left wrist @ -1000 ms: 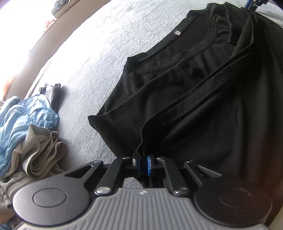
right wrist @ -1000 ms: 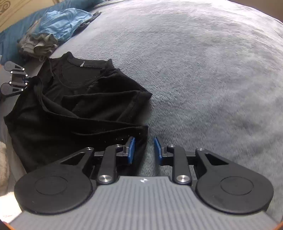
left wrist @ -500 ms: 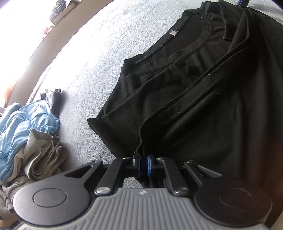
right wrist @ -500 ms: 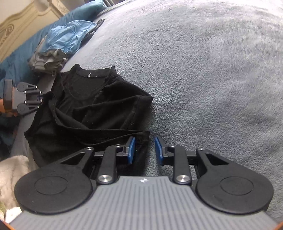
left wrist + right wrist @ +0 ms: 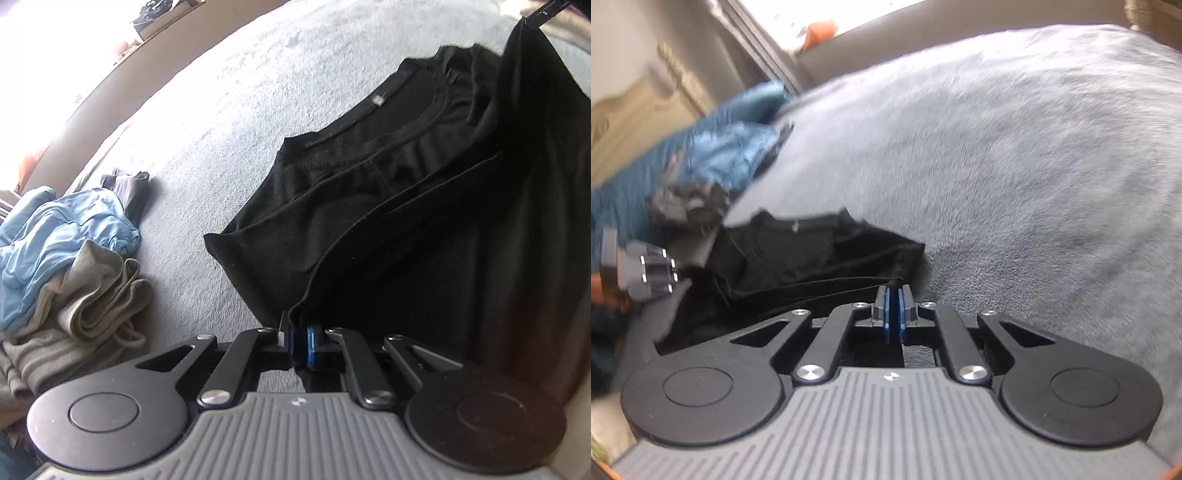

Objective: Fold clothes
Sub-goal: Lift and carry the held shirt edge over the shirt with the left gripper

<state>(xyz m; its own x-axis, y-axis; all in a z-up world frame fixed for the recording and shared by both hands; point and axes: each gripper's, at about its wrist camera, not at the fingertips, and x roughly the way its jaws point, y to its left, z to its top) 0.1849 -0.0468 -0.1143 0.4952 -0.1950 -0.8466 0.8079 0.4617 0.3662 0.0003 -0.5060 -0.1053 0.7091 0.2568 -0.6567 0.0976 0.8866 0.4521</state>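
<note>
Grey fleece blanket covering the bed, cream carved headboard at the far left in the right wrist view, bright window behind it, small orange object on the sill

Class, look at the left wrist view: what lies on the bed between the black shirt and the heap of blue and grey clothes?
Only bare grey blanket lies between the black shirt and the heap of clothes; the left wrist view shows it.
</note>
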